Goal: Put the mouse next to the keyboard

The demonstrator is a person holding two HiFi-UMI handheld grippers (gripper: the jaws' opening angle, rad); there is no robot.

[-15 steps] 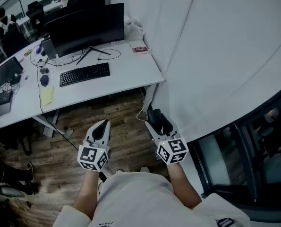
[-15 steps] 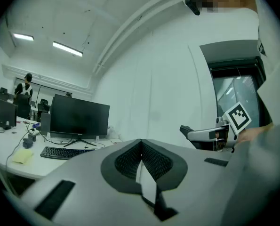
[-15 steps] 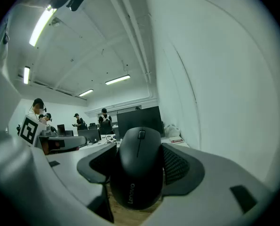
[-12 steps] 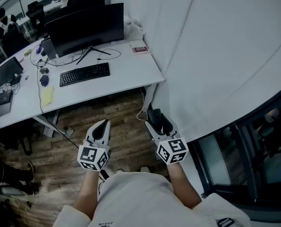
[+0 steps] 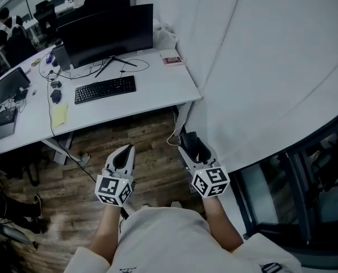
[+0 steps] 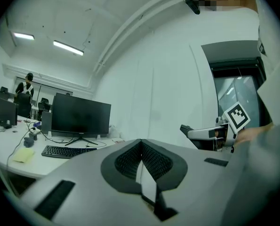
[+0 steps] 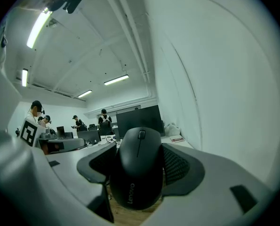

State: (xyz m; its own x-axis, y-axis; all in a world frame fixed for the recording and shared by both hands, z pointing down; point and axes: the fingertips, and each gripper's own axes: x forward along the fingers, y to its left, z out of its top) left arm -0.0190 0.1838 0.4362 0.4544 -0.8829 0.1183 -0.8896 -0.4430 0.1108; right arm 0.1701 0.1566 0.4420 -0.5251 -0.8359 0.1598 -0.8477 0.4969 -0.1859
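Note:
A black mouse [image 7: 139,166] sits clamped between the jaws of my right gripper [image 7: 139,164], which is shut on it. In the head view the right gripper [image 5: 192,147] hangs over the wooden floor beside the desk's near right corner, the mouse [image 5: 190,141] dark between its jaws. My left gripper [image 5: 122,157] is level with it to the left, shut with nothing in it; its own view shows the left gripper [image 6: 140,161] with its pads meeting. The black keyboard [image 5: 105,89] lies on the white desk [image 5: 157,90] in front of a dark monitor [image 5: 107,34].
A second mouse [image 5: 55,95], a yellow note pad [image 5: 58,115], cables and a red-and-white box [image 5: 171,59] lie on the desk. A white wall [image 5: 259,67] runs along the right. People sit at desks in the far left background [image 5: 12,30].
Both grippers have shifted slightly forward toward the desk; the view moved a little. The grip on the mouse is unchanged.

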